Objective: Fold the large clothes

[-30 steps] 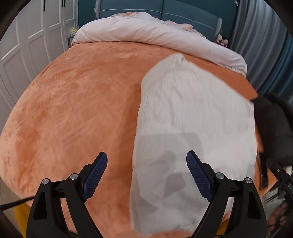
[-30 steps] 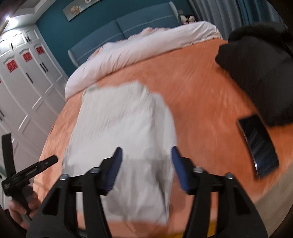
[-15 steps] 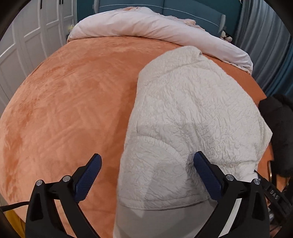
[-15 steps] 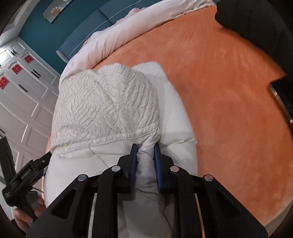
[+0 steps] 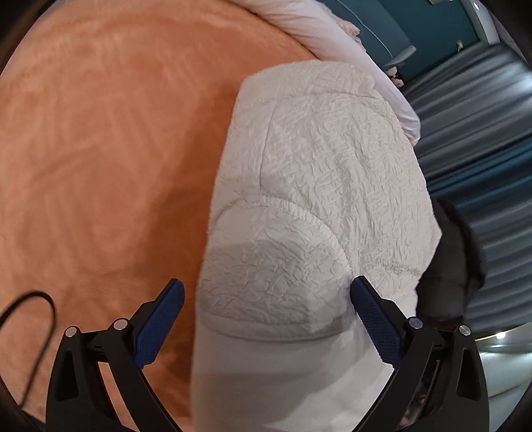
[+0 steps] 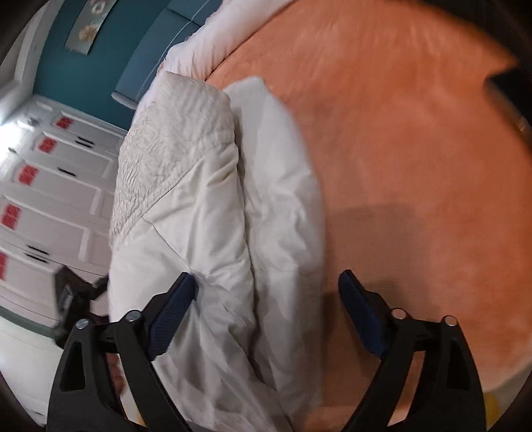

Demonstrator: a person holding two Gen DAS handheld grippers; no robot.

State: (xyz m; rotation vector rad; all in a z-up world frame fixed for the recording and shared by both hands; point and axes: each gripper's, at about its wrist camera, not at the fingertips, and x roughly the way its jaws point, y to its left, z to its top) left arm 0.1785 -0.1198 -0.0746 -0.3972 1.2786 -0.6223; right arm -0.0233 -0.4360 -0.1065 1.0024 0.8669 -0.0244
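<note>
No readable text, labels, brands or numbers in either view. Closest candidates: red square decals [image 6: 28, 174] on the white wardrobe doors [image 6: 66, 199], well left of the right gripper's left finger, too blurred to tell whether they carry characters. Framed picture [image 6: 87, 30] on the teal wall, far above and left of the fingers, shows a pale floral shape, no lettering. The black device [image 6: 71, 295] just left of the left finger has a face too smeared to read. Left wrist view: nothing printed anywhere around the fingers.
</note>
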